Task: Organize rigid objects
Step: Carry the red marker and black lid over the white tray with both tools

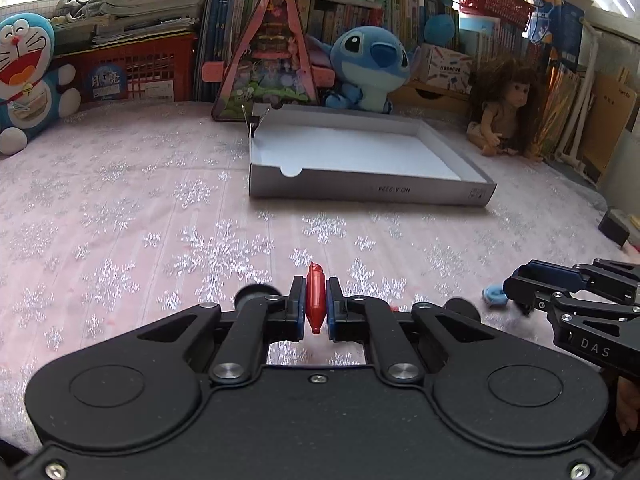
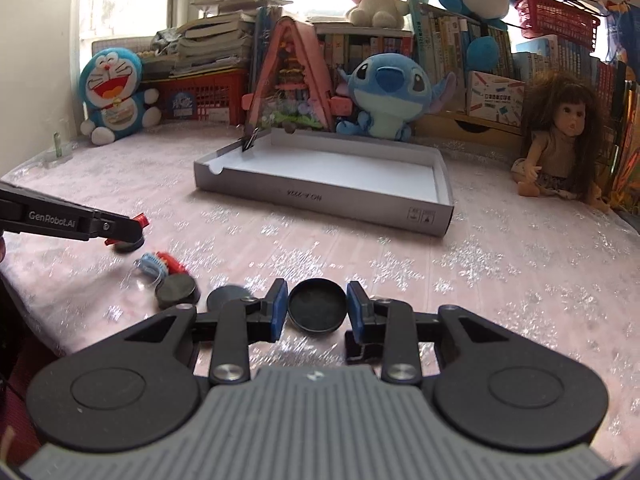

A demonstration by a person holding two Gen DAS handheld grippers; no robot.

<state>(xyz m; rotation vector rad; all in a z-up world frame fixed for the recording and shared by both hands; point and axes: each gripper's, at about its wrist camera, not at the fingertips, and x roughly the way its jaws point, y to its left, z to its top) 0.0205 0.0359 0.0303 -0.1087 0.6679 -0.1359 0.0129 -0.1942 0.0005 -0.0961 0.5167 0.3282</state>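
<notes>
Daylight comes in through the windows [image 2: 124, 4] behind the shelves, and their panes are blown out to near white in both views. The backlight leaves a mild haze and washed colours over the far clutter, while the pink tablecloth [image 1: 120, 216] is evenly lit and its silver snowflakes glint. Shadows are soft and short, lying close under the white box [image 2: 320, 200]. Both fisheye pictures bend straight lines near the edges and darken in the corners. Focus is fairly sharp throughout, with slight softness toward the rims.

The left hand-held gripper [image 2: 136, 227] reads "GenRobot.AI"; the right hand-held gripper [image 1: 516, 286], "DAS".
</notes>
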